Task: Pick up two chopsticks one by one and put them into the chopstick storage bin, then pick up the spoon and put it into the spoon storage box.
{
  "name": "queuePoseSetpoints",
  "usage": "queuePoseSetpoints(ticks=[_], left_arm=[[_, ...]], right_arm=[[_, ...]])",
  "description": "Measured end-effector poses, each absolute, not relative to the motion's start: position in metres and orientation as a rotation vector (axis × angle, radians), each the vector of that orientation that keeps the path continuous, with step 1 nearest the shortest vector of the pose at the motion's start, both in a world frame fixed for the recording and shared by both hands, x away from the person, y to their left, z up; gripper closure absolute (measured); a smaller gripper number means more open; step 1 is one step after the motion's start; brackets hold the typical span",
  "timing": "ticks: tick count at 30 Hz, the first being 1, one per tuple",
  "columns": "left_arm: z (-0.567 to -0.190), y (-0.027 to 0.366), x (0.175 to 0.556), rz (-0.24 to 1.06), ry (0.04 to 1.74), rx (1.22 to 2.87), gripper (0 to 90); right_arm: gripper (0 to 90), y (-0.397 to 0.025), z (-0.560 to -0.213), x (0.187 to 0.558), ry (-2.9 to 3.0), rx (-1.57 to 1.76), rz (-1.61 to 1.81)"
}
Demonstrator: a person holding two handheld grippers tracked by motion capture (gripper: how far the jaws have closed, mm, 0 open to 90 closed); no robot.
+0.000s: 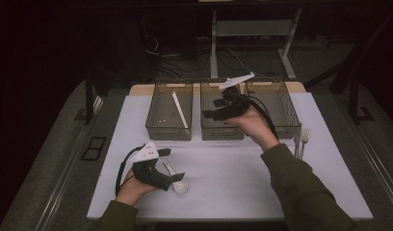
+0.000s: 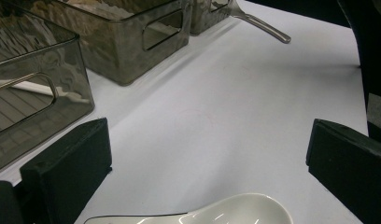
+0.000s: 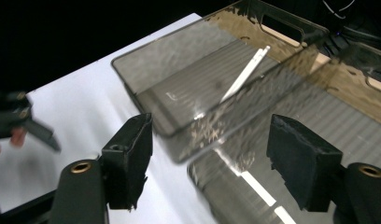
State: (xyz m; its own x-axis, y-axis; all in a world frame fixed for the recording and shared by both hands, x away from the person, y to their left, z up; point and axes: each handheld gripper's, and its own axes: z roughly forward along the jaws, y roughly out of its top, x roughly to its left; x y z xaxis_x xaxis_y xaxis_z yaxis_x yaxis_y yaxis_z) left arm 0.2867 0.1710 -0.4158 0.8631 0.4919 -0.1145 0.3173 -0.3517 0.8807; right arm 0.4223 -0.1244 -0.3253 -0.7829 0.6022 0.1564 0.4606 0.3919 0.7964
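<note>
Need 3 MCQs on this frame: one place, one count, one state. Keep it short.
1. Where does the white spoon lie?
A. in the left bin
B. on the table by the left gripper
C. in the right gripper

2. How many clear bins stand in the row?
A. two
B. three
C. five

3. How do the right gripper jaws stand?
A. open, empty
B. shut on a fork
C. shut on a stick

Key: 1 B, it rests on the white tabletop between the left jaws; 2 B, three side by side; 3 A, jaws apart over the bins.

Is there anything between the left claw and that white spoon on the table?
Nothing visible. The left claw is open, and the white spoon lies on the bare white table between its jaws. The bins sit farther back.
</note>
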Motion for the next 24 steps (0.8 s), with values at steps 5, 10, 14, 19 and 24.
queuePoseSetpoints(ticks=[5,10,14,19,24], left_arm=[[-0.416,0.170,0.287,0.211,0.599,1.974,0.0],[-0.417,0.170,0.287,0.212,0.608,1.977,0.0],[-0.417,0.170,0.287,0.216,0.609,1.977,0.0],[-0.416,0.170,0.287,0.226,0.611,1.978,0.0],[-0.416,0.171,0.287,0.222,0.625,1.962,0.0]], right_arm=[[28.5,-0.154,-0.333,0.399,2.453,0.956,1.359],[25.9,-0.179,-0.341,0.382,2.426,0.980,1.403],[23.2,-0.193,-0.347,0.368,2.400,0.982,1.425],[19.2,-0.207,-0.356,0.351,2.379,0.965,1.433],[19.0,-0.223,-0.371,0.337,2.337,0.993,1.462]])
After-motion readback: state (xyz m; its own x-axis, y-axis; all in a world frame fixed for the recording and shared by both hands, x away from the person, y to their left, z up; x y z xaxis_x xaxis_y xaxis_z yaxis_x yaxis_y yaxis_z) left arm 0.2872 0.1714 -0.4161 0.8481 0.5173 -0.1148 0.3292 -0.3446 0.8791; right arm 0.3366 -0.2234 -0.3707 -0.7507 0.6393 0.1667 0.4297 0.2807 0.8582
